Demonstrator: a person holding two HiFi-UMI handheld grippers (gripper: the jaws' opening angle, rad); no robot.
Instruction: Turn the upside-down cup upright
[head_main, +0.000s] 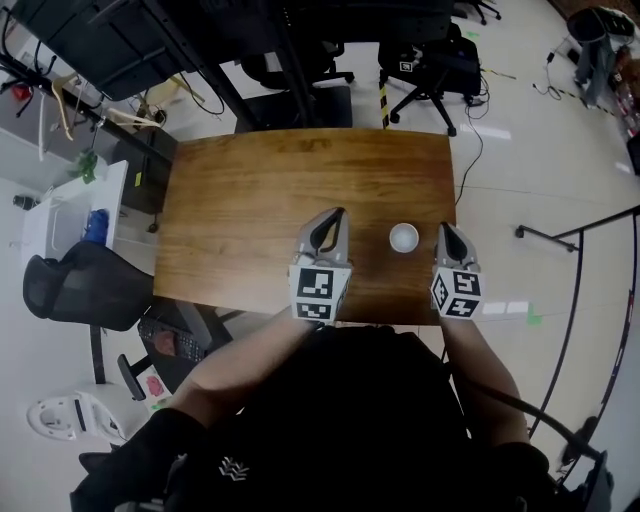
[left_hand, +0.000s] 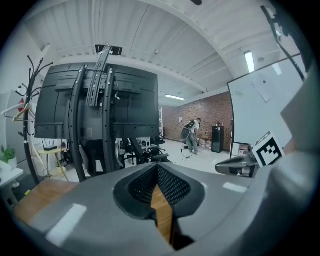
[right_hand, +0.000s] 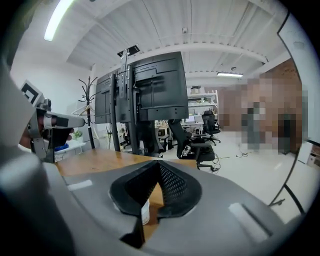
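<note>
The white cup (head_main: 404, 238) stood near the table's (head_main: 250, 200) front edge, seemingly mouth-up already, between the left gripper (head_main: 336, 216) and right gripper (head_main: 445, 228), both pressed together and empty, so only withdrawal seemed left

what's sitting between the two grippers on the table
A white cup stands on the wooden table between the left gripper and the right gripper, nearer the right one, touching neither. The head view shows it.
</note>
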